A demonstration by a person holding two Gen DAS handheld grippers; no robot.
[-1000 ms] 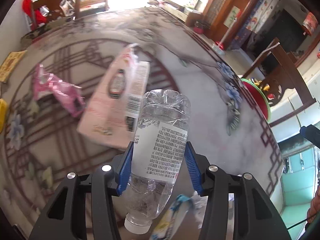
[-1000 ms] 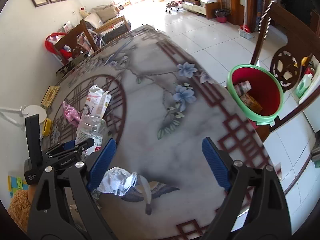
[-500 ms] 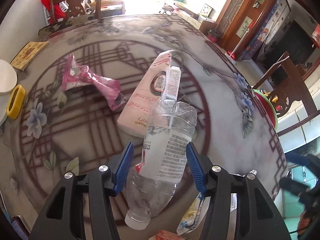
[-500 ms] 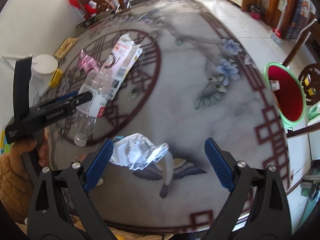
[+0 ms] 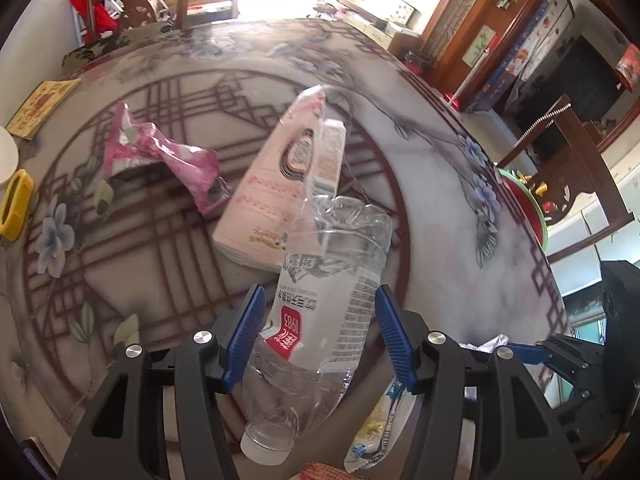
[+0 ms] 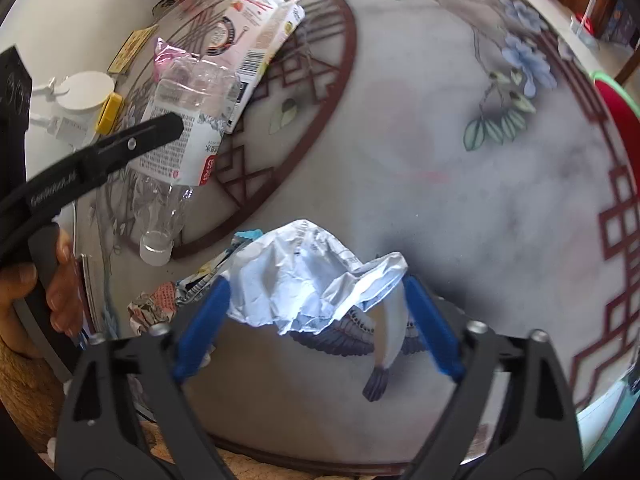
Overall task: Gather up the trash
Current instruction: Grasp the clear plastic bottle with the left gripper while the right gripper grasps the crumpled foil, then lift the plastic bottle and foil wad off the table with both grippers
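Observation:
A crushed clear bottle point(image 5: 332, 292) with a white label lies cap toward the camera between the jaws of my left gripper point(image 5: 320, 312). A thin gap shows at the left pad point(image 5: 250, 328), so the grip is slack. From the right wrist the bottle point(image 6: 180, 128) slants across the table under a left finger point(image 6: 132, 144). My right gripper point(image 6: 316, 304) is closing around a crumpled silver-white wrapper point(image 6: 304, 276) on the table. Its blue pads stand at the wrapper's edges without squeezing it. The green bin with a red liner point(image 5: 524, 208) stands beyond the table's right edge.
A pink tissue pack point(image 5: 276, 184) and a pink wrapper point(image 5: 160, 152) lie mid-table. A blue-yellow wrapper point(image 5: 380, 428) and a red-printed crumpled one point(image 6: 154, 304) lie near the front edge. A yellow object point(image 5: 14, 204) is at the left. A wooden chair point(image 5: 136, 0) stands behind.
The left jaws have eased off the bottle, which rolled so its red label mark shows. The right gripper dropped down over the silver wrapper and its jaws narrowed around it.

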